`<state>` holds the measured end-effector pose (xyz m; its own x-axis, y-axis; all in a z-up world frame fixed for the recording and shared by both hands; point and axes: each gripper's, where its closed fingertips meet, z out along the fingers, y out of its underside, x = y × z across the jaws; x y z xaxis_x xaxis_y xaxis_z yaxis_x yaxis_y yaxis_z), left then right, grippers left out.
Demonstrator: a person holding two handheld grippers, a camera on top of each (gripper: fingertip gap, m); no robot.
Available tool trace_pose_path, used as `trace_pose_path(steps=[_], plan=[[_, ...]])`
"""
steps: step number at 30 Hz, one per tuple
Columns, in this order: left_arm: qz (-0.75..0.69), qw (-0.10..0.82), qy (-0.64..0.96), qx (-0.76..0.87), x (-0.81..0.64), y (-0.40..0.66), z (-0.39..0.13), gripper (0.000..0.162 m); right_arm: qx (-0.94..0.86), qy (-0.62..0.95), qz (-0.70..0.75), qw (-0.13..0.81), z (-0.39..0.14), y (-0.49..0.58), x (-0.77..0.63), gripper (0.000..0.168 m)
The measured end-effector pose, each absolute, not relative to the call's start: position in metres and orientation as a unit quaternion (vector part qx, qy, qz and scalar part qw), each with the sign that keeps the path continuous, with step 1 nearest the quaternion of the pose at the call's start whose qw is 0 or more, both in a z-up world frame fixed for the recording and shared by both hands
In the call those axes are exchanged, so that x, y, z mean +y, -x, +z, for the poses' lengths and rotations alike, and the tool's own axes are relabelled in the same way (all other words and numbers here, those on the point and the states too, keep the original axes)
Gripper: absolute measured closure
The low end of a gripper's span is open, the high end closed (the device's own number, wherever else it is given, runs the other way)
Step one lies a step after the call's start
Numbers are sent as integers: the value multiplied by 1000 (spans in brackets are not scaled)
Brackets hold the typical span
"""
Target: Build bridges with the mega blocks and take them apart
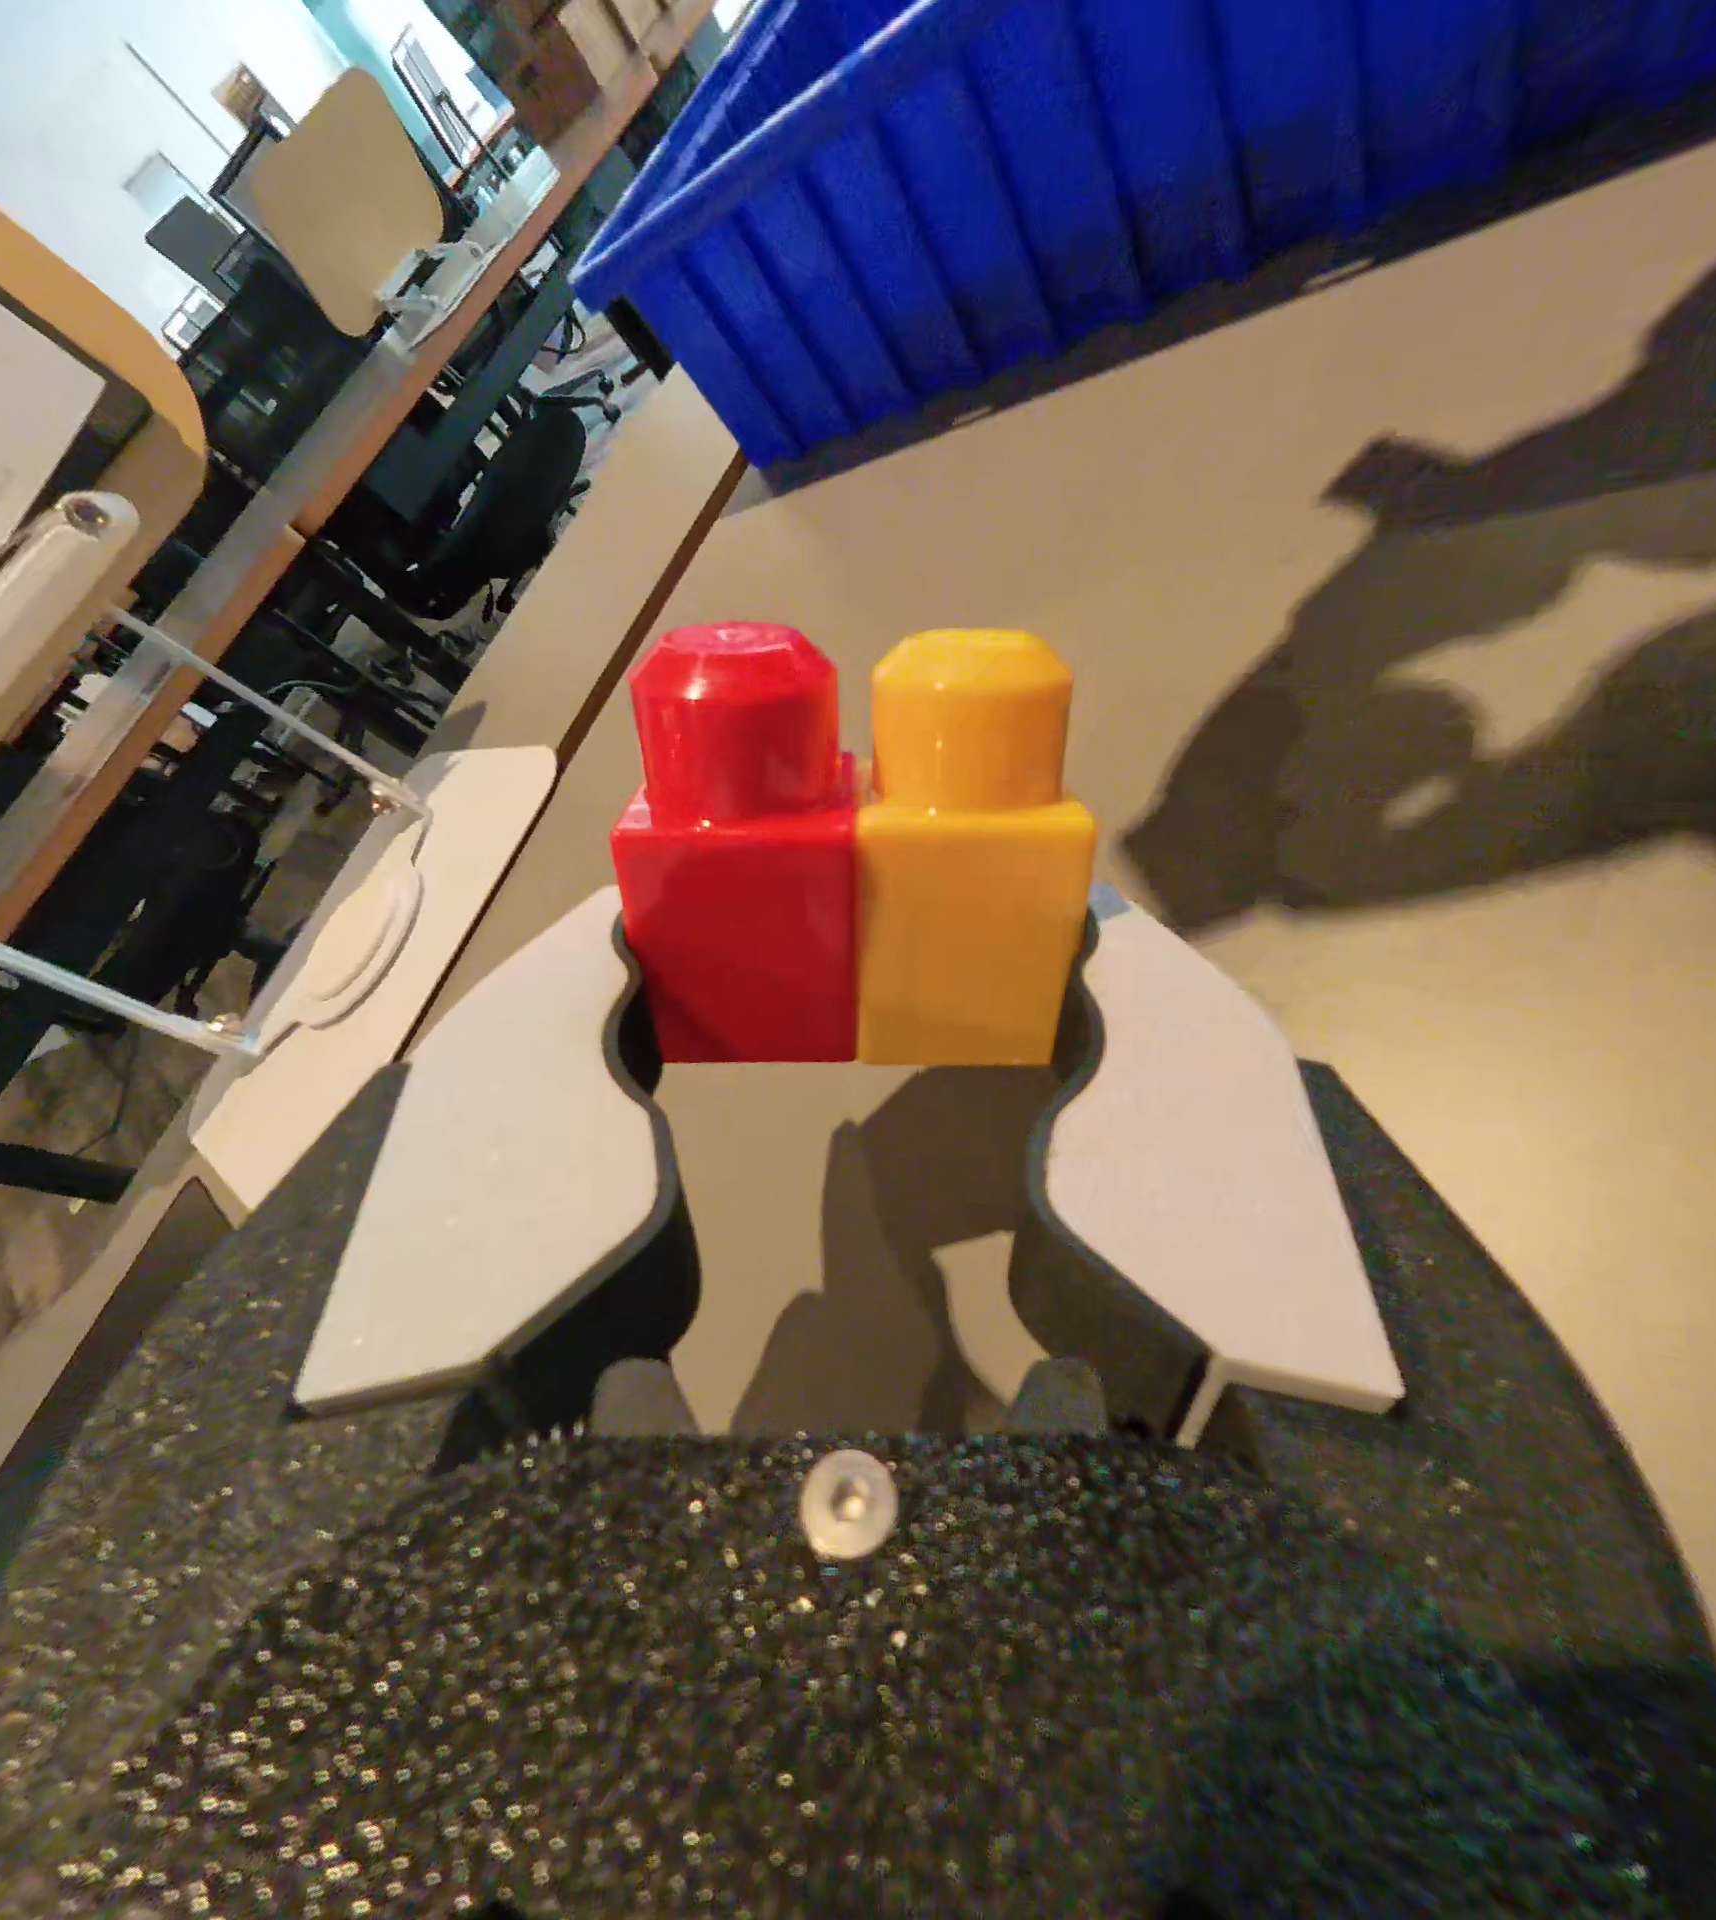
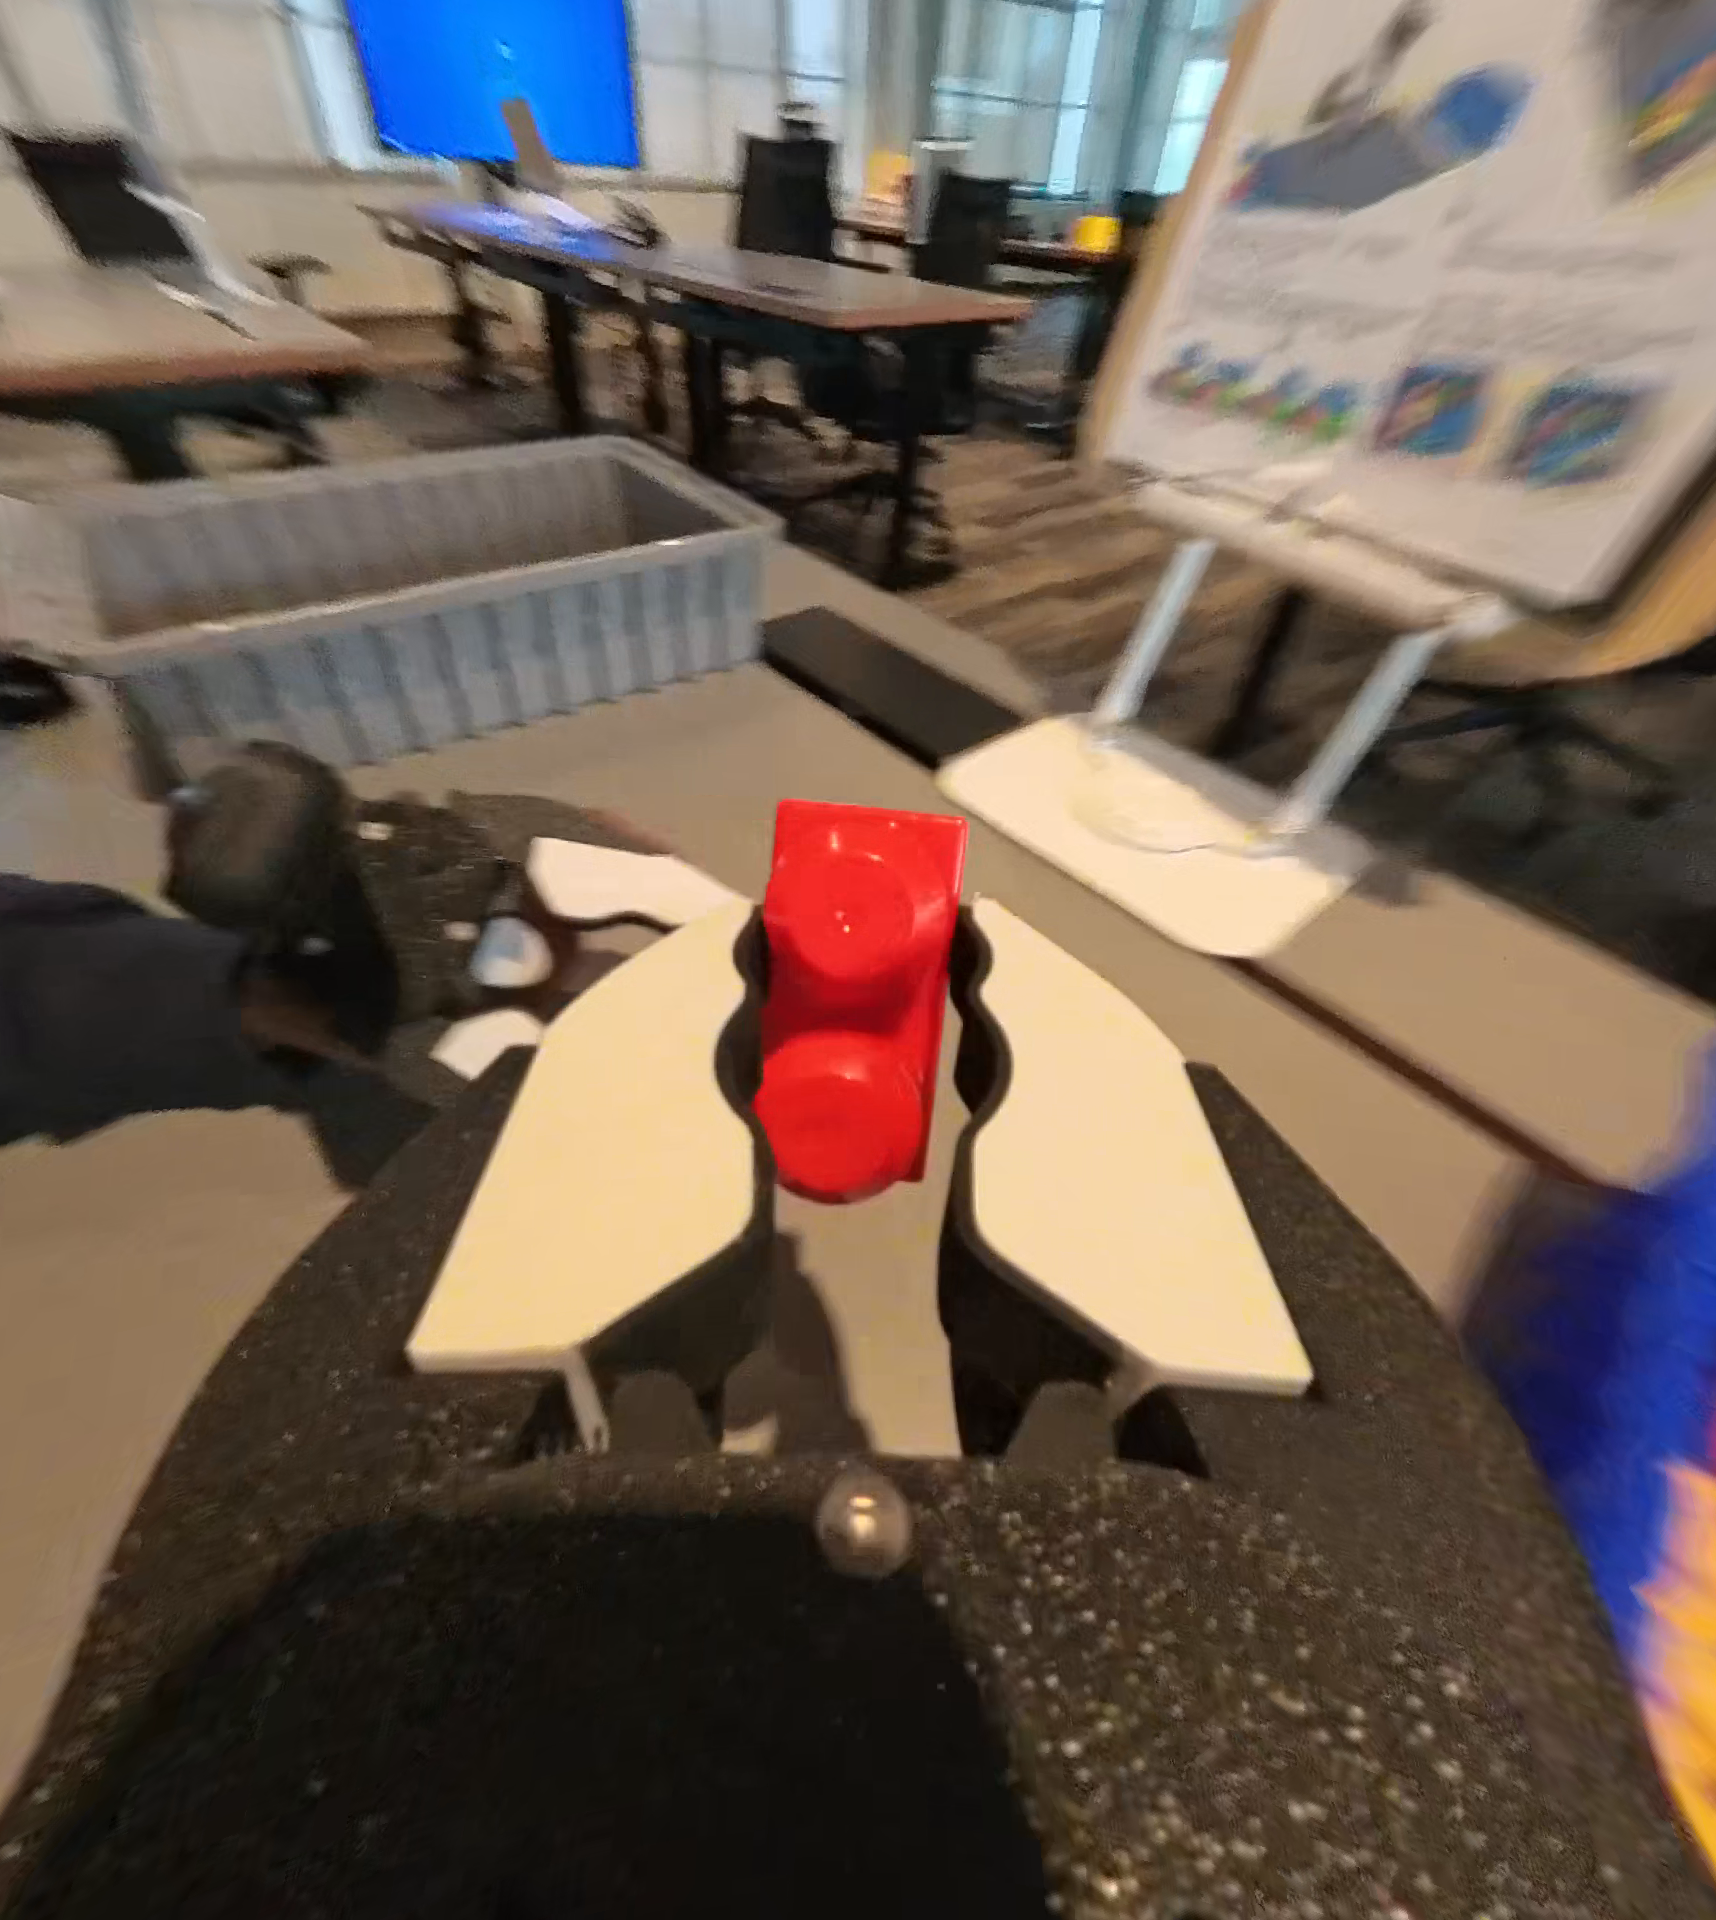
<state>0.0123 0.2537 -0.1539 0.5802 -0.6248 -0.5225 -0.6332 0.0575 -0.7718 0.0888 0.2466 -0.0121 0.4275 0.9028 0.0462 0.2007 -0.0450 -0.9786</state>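
In the left wrist view, my left gripper [image 1: 856, 982] is shut on two single-stud blocks held side by side, a red block [image 1: 742, 914] on the left and an orange block [image 1: 968, 914] on the right, studs up, above the beige table [image 1: 1456, 1143]. In the right wrist view, my right gripper [image 2: 859, 971] is shut on a red two-stud block [image 2: 859, 987], its studs facing the camera, held above the table [image 2: 106, 1351]. The left gripper [image 2: 521, 914] and a dark sleeve [image 2: 54, 1018] show at the left of that view.
A blue bin [image 1: 1093, 208] stands at the back of the table, and shows blurred with blocks at the right edge of the right wrist view [image 2: 1685, 1455]. A grey bin [image 2: 397, 592] stands far left. A picture board on a white stand [image 2: 1456, 291] stands at the right. The tips of one gripper are about 15 cm away from the tips of the other.
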Motion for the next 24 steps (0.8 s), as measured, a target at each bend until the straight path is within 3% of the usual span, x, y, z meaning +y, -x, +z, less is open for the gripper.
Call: trace_pose_path(steps=[4,8,13,16,24], plan=[[-7,560,677,478,253,-40,-142,88,-411,729,146,527,1,-205,286,134],[-63,563,666,485,266,-95,-108,88,-367,846,60,383,-71,-317,324,134],[-116,539,654,518,297,-187,-56,88,-340,903,50,257,-145,-379,332,133],[-104,489,661,561,321,-238,-48,88,-352,896,50,268,-140,-380,332,133],[-89,346,699,619,359,-310,-81,87,-347,882,36,318,-117,-397,327,112]])
